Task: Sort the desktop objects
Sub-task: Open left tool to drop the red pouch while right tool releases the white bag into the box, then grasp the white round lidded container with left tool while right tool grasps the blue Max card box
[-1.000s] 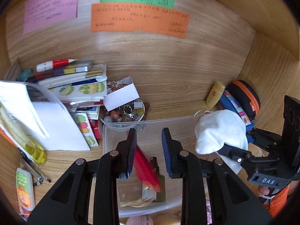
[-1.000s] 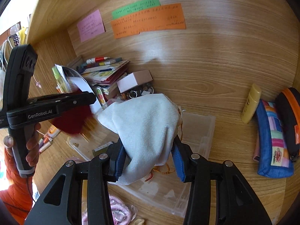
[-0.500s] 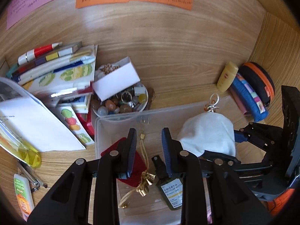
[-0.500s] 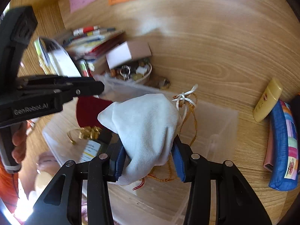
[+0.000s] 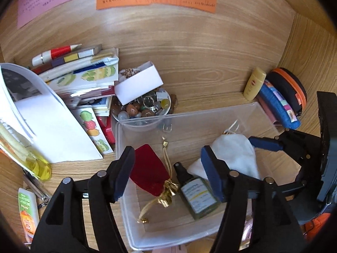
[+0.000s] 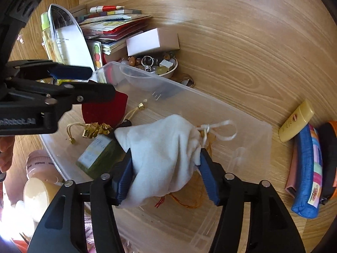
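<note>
A clear plastic box lies on the wooden desk. Inside it lie a red velvet pouch with gold cord and a small green spray bottle. My left gripper is open and empty just above the red pouch; it also shows in the right wrist view. My right gripper has its jaws spread wide around a white drawstring pouch that rests low inside the box.
A bowl of beads and rings and a white card box stand behind the clear box. Books and papers pile at the left. A yellow tube and pencil cases lie at the right.
My left gripper opened and let the red pouch fall into the box. My right gripper lowered the white pouch into the box and its jaws spread wider.
</note>
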